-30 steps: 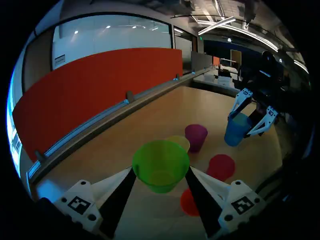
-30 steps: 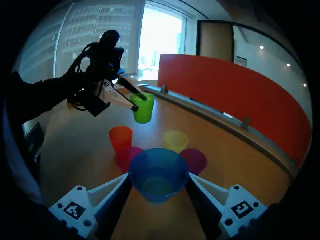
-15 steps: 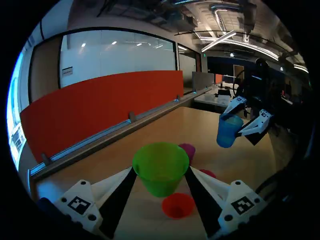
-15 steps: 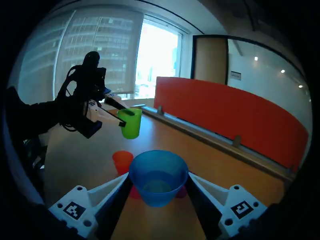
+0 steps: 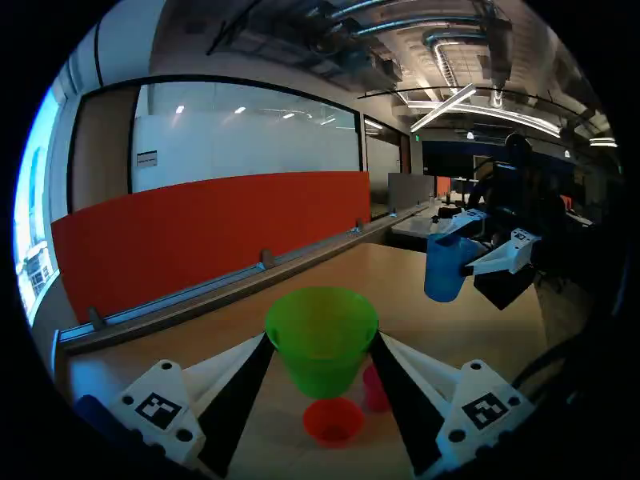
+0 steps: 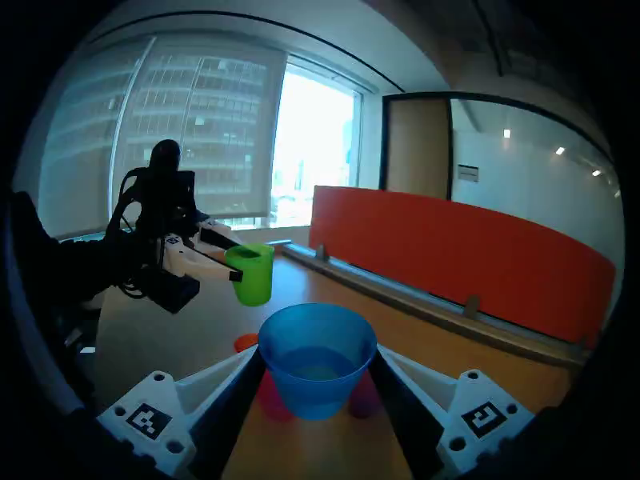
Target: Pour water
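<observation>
Left gripper (image 5: 322,340) clamped on green cup (image 5: 322,360), upright over the table (image 5: 384,276), probably the receiver. Right gripper (image 6: 318,362) clamped on blue cup (image 6: 318,380), upright, well apart, likely the pourer; water inside unclear.

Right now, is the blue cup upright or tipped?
Upright. The blue cup sits rim-up in the right gripper; the left gripper view shows its walls near vertical.

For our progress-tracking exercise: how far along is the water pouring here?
Done: left gripper grips the green cup, right gripper the blue cup, both held above the table. In hand: both cups upright, apart. Remaining: tilting one over the other; no pouring visible.
</observation>
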